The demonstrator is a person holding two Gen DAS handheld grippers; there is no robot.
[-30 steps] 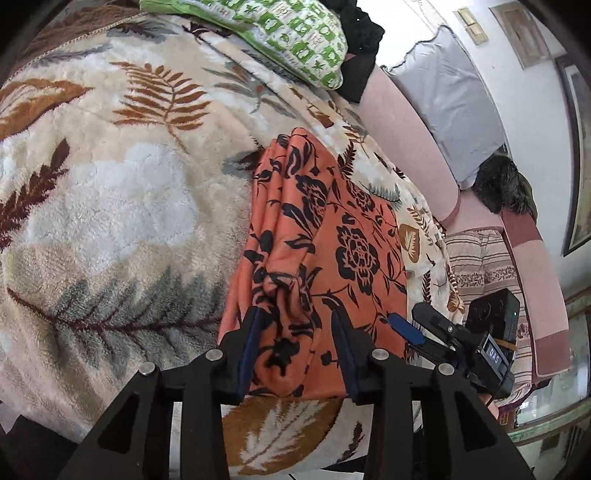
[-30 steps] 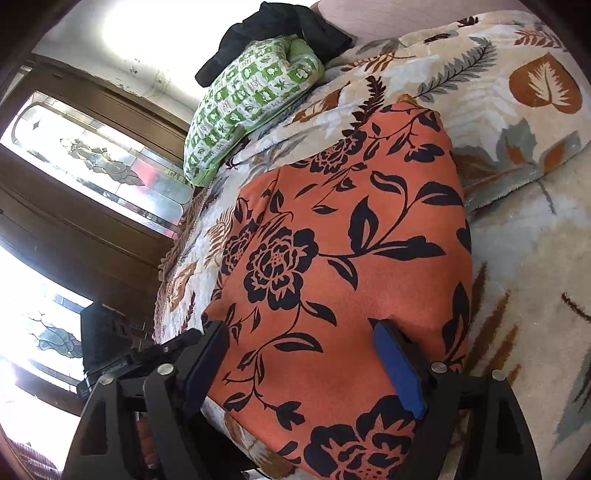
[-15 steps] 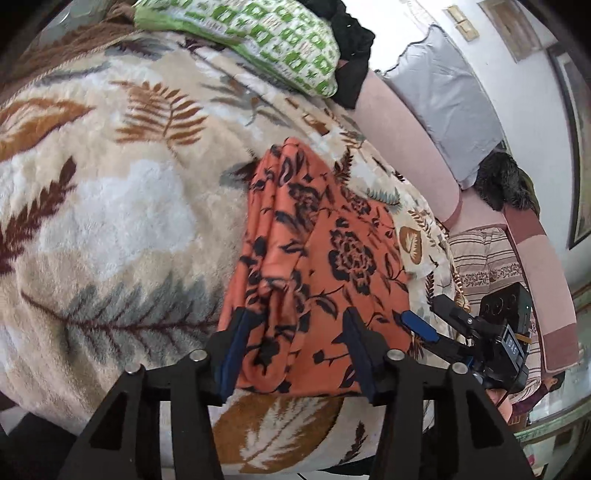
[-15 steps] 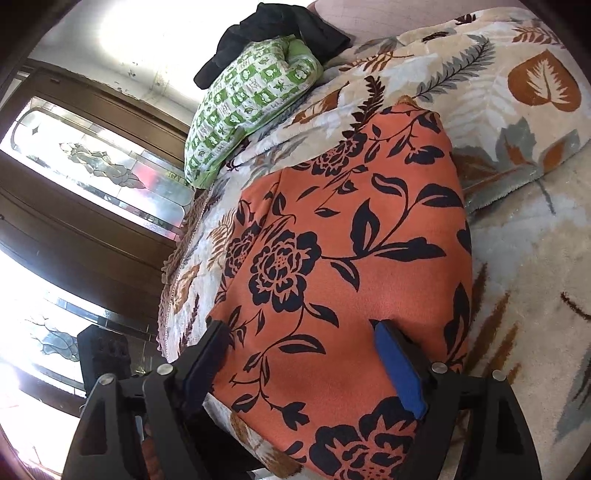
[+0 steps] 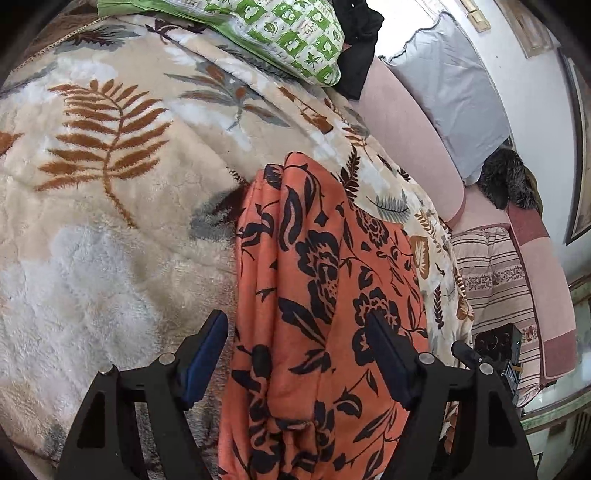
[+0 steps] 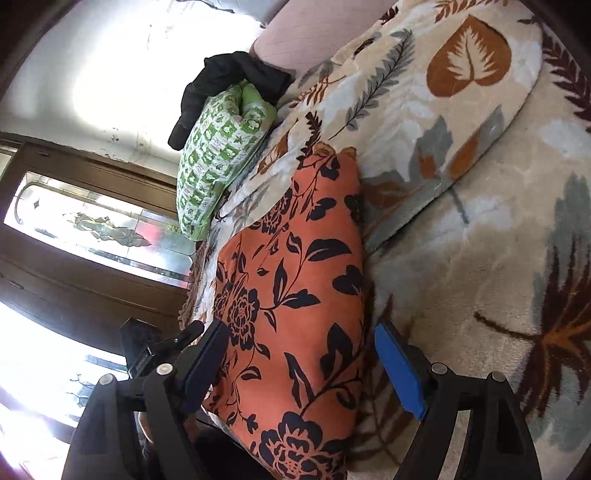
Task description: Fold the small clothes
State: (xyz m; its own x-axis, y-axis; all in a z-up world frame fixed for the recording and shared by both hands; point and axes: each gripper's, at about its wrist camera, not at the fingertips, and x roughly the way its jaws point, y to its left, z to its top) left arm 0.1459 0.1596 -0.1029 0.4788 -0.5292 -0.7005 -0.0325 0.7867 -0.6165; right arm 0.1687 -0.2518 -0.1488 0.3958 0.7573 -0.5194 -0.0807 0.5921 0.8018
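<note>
Now my left fingers [image 5: 295, 360] stand spread, having just been opening; the orange floral cloth [image 5: 325, 295] lies between them, with a clear gap at the left pad and the right pad over the fabric, so nothing is pinched. My right fingers [image 6: 301, 363] are spread wide too, straddling the same cloth [image 6: 295, 295]; neither pad presses on it as far as I can tell. The cloth lies folded into a long strip on the leaf-patterned blanket [image 5: 103, 229] of the bed, running away from both pairs of fingers. From the left camera my right gripper shows just right of my fingers, at the bed's edge. Beyond the cloth's far end, the blanket carries on to a green checked pillow [image 5: 280, 33] with a black garment [image 5: 358, 44] beside it. Farther right of my left fingers sits a pink sofa [image 5: 406, 133] with a grey cushion [image 5: 454, 96]. Left of my right fingers stands a dark wooden door with patterned glass [image 6: 92, 225].
</note>
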